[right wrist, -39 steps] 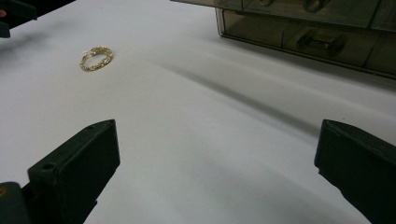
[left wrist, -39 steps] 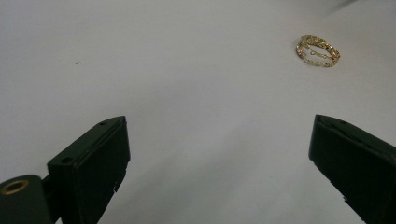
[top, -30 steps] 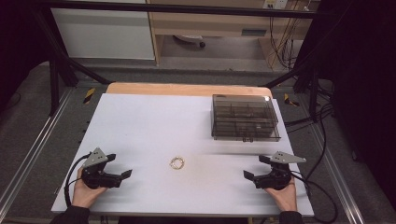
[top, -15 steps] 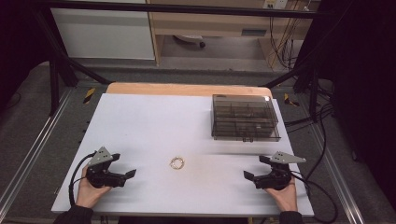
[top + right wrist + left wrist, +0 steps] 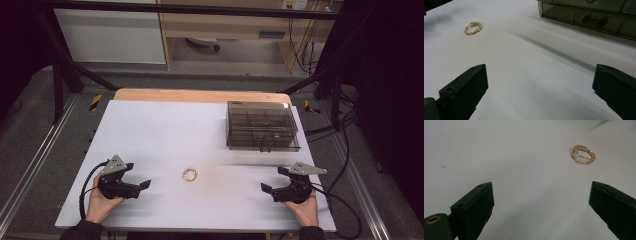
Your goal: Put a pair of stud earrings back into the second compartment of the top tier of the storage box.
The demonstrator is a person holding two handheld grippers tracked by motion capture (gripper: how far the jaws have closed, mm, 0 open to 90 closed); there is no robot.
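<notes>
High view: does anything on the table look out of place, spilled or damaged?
Nothing stands out. The gold chain lies coiled on the white table, untouched, and the smoky plastic box sits square and closed. Both grippers rest open, left and right.

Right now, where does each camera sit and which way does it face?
High view: above the near table edge, looking forward and down; left gripper, right gripper, both hands and forearms show.
Left gripper view: rides the left gripper, looking over the white table past its open jaws toward the gold bracelet.
Right gripper view: rides the right gripper, jaws open, facing the bracelet and smoky plastic box.
All three share the bracelet.
</notes>
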